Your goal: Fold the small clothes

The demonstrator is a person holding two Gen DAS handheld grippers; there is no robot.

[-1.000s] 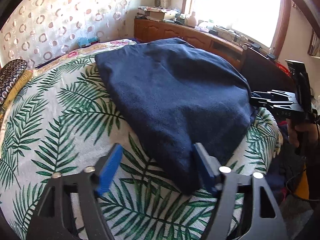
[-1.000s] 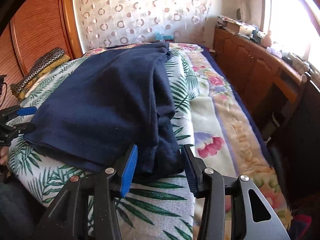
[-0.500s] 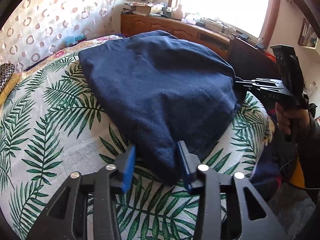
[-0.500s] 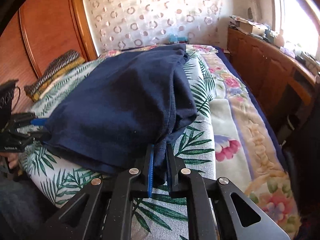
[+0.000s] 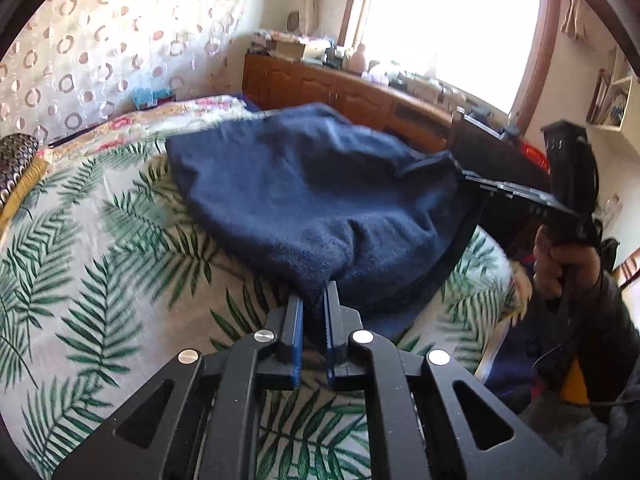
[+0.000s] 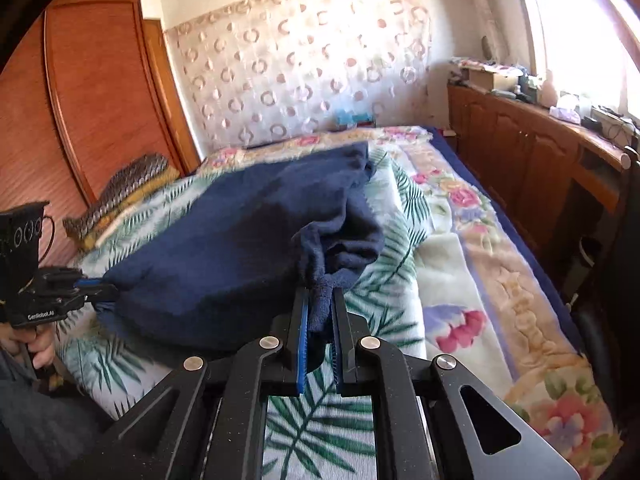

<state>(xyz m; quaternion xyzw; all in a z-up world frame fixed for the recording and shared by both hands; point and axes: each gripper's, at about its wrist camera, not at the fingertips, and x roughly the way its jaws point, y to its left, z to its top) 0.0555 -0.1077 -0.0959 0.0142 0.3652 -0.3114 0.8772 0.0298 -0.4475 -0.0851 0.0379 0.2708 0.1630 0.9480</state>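
A dark blue fleece garment point(image 5: 312, 196) lies on the palm-leaf bedspread point(image 5: 100, 248); it also shows in the right wrist view point(image 6: 224, 248). My left gripper point(image 5: 314, 300) is shut on its near left corner, and shows at the left edge of the right wrist view point(image 6: 96, 286). My right gripper point(image 6: 320, 300) is shut on the near right corner, and shows at the right of the left wrist view point(image 5: 476, 188). The near edge hangs lifted between the two grippers, with the far part resting on the bed.
A folded patterned cloth point(image 6: 124, 196) lies by the wooden wardrobe point(image 6: 80, 100) at the bed's left. A wooden cabinet point(image 6: 532, 160) with clutter runs under the window on the right. A floral blanket point(image 6: 480, 264) covers the bed's right side.
Both grippers have closed on the garment's near corners, the right one first, then the left. The near edge has lifted off the bedspread.
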